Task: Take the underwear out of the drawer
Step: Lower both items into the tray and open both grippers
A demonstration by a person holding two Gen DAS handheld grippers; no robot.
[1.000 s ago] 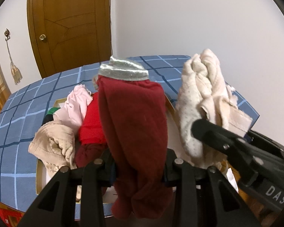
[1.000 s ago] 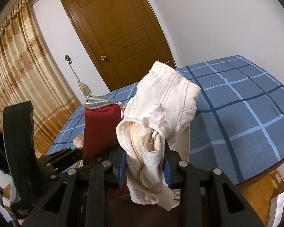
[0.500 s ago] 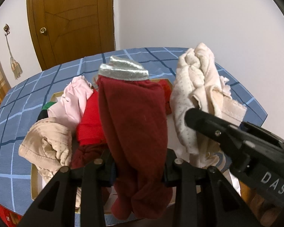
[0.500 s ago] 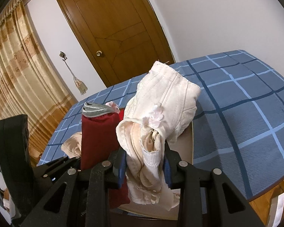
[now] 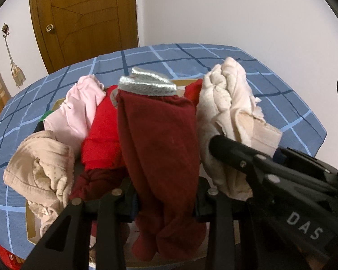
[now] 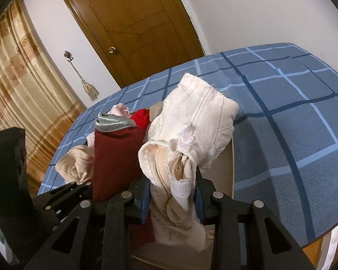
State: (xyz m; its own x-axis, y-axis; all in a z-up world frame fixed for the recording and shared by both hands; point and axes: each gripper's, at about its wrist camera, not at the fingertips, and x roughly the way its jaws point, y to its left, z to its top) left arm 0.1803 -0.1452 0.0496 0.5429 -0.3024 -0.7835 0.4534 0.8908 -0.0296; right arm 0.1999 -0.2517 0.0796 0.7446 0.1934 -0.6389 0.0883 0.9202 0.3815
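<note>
My left gripper (image 5: pixel 165 199) is shut on dark red underwear (image 5: pixel 157 144) with a silver waistband, held above the drawer (image 5: pixel 30 225). My right gripper (image 6: pixel 172 199) is shut on cream underwear (image 6: pixel 191 132) with a small pink flower. The cream underwear also shows in the left wrist view (image 5: pixel 227 112), to the right of the red one. The dark red underwear also shows in the right wrist view (image 6: pixel 115 157), to the left. More garments lie in the drawer: pink (image 5: pixel 78 110), bright red (image 5: pixel 101 130) and beige (image 5: pixel 40 164).
The drawer sits on a blue checked surface (image 6: pixel 293 112). A wooden door (image 5: pixel 83 20) and a white wall stand behind it. A tan curtain (image 6: pixel 18 90) hangs at the left. The right gripper's body (image 5: pixel 281 180) crosses the left wrist view at lower right.
Both grippers have tilted downward with their garments still held; the bed and the drawer pile now show lower and fuller. The grips have not changed.
</note>
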